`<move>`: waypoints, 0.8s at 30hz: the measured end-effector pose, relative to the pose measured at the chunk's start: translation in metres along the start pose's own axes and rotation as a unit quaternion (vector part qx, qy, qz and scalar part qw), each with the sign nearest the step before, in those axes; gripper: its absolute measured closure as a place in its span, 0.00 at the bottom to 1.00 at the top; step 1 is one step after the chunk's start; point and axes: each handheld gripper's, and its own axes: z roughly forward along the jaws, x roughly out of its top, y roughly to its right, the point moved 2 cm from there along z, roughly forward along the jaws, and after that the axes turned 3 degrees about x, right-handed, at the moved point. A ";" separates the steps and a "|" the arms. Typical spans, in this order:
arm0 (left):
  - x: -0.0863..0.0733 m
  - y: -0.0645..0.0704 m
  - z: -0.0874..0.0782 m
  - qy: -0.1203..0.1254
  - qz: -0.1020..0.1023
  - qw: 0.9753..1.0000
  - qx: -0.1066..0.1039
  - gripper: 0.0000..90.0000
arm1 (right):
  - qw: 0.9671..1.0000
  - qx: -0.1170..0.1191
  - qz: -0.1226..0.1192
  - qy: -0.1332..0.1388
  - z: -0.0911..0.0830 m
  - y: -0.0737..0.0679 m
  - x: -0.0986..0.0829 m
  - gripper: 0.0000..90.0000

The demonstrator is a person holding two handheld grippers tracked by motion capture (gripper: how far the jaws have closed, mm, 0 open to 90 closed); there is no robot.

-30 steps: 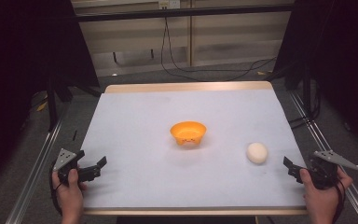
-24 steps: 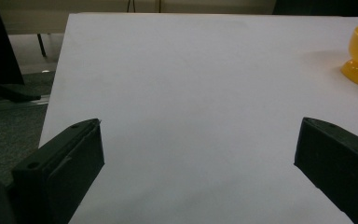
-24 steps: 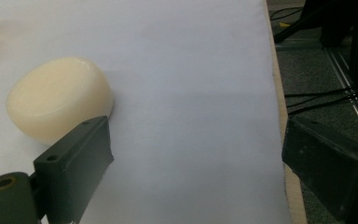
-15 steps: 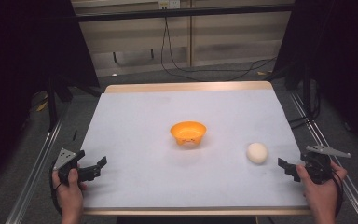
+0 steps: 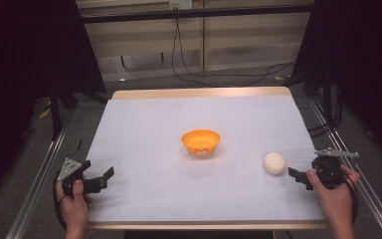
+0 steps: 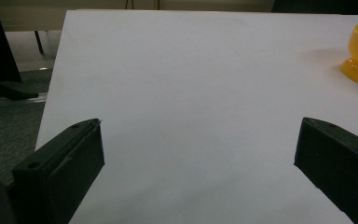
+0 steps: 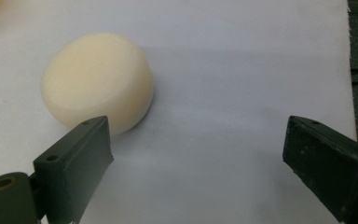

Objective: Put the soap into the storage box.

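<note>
The left gripper sits low at the near left, held in the person's left hand, its fingers spread wide and pointing toward the middle. The right gripper is held at the near right by the right hand, fingers wide apart, aimed leftward.

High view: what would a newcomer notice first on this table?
First, the orange bowl at the middle of the white table. Next, the cream egg to its right, lying just ahead of the open right gripper. The left gripper, also open, rests at the near left corner, far from both.
</note>
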 end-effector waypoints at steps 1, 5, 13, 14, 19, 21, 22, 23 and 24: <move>0.000 0.000 0.000 0.000 0.000 1.000 0.000 0.01 | 1.000 0.002 -0.003 -0.002 0.001 -0.001 0.001 0.08; 0.000 0.000 0.000 -0.001 0.000 1.000 -0.002 0.01 | 1.000 0.007 -0.010 -0.012 0.005 -0.006 0.007 0.08; 0.000 0.000 0.000 -0.002 0.000 1.000 -0.002 0.01 | 1.000 0.012 -0.016 -0.018 0.008 -0.012 0.012 0.08; 0.000 0.000 0.000 -0.002 -0.001 1.000 -0.003 0.01 | 1.000 0.012 -0.016 -0.018 0.008 -0.014 0.013 0.08; 0.000 0.000 0.001 -0.002 -0.001 1.000 -0.003 0.01 | 0.999 0.017 -0.028 -0.013 0.007 -0.019 0.019 0.08; 0.000 0.000 0.001 -0.003 -0.001 1.000 -0.002 0.01 | 0.999 0.021 -0.028 -0.014 0.007 -0.022 0.022 0.08; 0.000 0.000 0.001 -0.003 -0.001 1.000 -0.002 0.01 | 0.999 0.021 -0.025 -0.016 0.008 -0.023 0.024 0.08; 0.000 0.000 0.001 -0.003 -0.001 1.000 -0.002 0.01 | 0.999 0.021 -0.026 -0.015 0.008 -0.024 0.024 0.08; 0.000 0.000 0.001 -0.003 -0.001 1.000 -0.002 0.01 | 0.999 0.021 -0.026 -0.015 0.009 -0.025 0.026 0.08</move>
